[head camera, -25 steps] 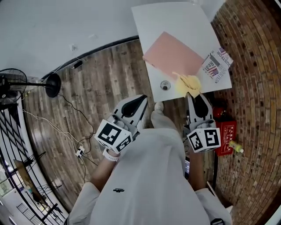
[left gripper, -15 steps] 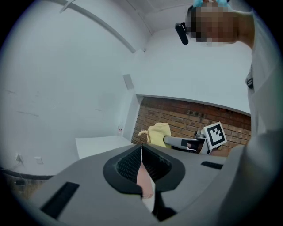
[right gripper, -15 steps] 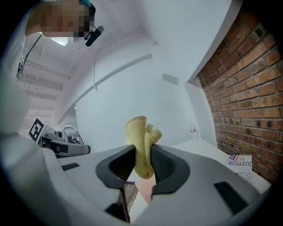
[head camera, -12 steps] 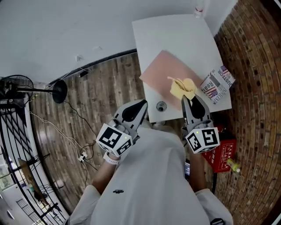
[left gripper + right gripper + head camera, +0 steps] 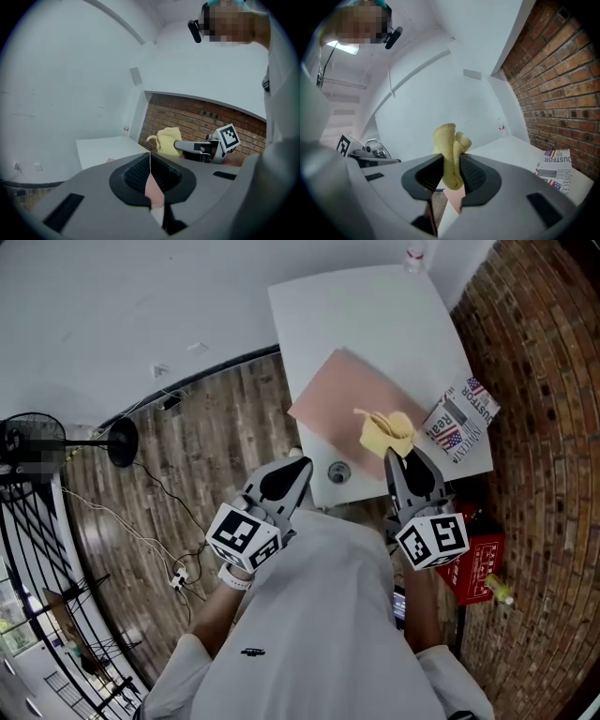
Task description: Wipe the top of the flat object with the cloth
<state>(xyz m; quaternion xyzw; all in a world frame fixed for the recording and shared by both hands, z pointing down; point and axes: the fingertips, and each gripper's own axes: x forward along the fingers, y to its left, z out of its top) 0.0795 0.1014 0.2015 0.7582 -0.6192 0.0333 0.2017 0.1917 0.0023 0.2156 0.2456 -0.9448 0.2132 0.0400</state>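
One flat pink sheet [image 5: 337, 395] lies on the white table [image 5: 356, 306], its long axis apparently running from 10 to 4 o'clock in the head view.

One yellow cloth [image 5: 384, 432] is bunched over the sheet's near-right corner. I cannot tell whether it touches the sheet or hangs just above it.

Right gripper [image 5: 401, 457]: jaws clamped on the cloth, which sticks up between them in the right gripper view. Most of the sheet lies toward 11 o'clock from these fingertips, so a wipe would probably run that way, along the long axis.

Left gripper [image 5: 302, 468]: jaws pressed together on nothing, off the table's near edge at 7 o'clock from the sheet. The right gripper is the nearer of the two.

Other items, one of each:
- printed magazine [image 5: 459, 426], at 3 o'clock from the cloth
- small round metal piece [image 5: 338, 472], at the near table edge
- bottle [image 5: 413, 256], at the far corner
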